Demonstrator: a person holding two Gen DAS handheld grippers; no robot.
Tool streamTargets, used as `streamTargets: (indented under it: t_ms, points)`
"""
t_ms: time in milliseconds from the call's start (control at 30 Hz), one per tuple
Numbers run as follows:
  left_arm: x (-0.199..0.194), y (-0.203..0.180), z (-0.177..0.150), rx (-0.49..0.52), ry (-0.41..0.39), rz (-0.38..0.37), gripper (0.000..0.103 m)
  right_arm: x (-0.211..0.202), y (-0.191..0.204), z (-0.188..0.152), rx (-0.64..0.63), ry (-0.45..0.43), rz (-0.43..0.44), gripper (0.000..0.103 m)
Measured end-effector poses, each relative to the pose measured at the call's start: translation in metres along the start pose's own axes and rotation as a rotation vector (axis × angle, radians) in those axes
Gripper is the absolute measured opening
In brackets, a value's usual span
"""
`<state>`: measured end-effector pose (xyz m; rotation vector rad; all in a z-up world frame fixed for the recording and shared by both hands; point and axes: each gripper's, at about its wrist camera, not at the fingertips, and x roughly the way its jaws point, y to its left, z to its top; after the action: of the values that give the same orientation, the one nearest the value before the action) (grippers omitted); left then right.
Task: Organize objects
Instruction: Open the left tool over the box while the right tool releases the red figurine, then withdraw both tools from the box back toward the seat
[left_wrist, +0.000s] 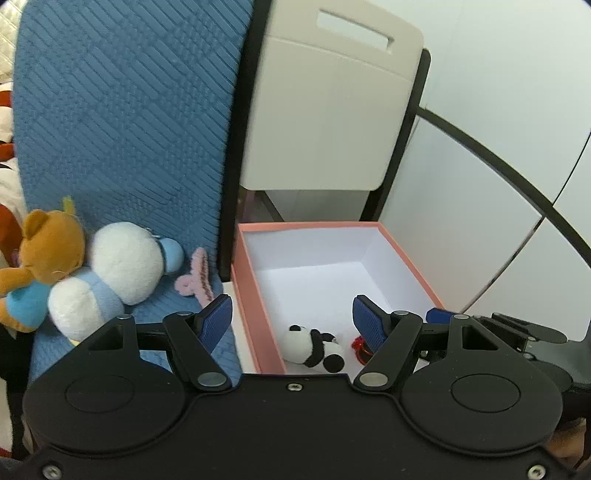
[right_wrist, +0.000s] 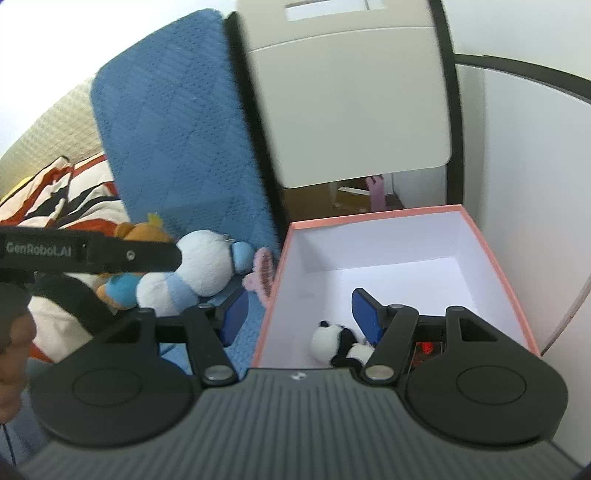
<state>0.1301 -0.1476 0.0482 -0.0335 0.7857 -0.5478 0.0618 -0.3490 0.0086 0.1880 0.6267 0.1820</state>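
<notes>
Left wrist view is showing, at nine o'clock, a brown teddy bear (left_wrist: 44, 254) leaning on a blue-and-white plush doll (left_wrist: 114, 273), both lying on a quilted blue cushion (left_wrist: 125, 110). These are looking soft, light and squashy; the round white body is probably offering the best hold. A small pink knitted piece (left_wrist: 197, 277) is lying beside them. At three o'clock, a stiff pink cardboard box (left_wrist: 247, 288) is holding a panda plush (left_wrist: 314, 347). The left gripper (left_wrist: 291, 317) and right gripper (right_wrist: 299, 314) are both hanging with fingers wide, holding nothing.
</notes>
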Motion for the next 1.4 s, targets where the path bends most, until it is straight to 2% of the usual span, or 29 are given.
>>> streamTargets:
  t_ms: [533, 767, 933, 1133, 1400]
  points:
    - [-0.066, 0.046, -0.043, -0.064, -0.103, 0.026, 0.074, -0.013, 0.06, -0.031, -0.002, 0.005, 0.045, 0.064]
    - [-0.082, 0.056, -0.069, -0.084, -0.111, 0.054, 0.076, -0.018, 0.083, -0.048, -0.007, 0.008, 0.04, 0.064]
    - [-0.097, 0.067, -0.083, -0.106, -0.163, 0.103, 0.079, -0.025, 0.092, -0.056, 0.021, 0.01, 0.039, 0.064]
    - [-0.107, 0.085, -0.096, -0.181, -0.203, 0.097, 0.08, -0.027, 0.094, -0.065, 0.033, 0.009, 0.033, 0.064]
    - [-0.112, 0.081, -0.099, -0.151, -0.209, 0.09, 0.083, -0.027, 0.097, -0.069, 0.025, 0.016, 0.032, 0.064]
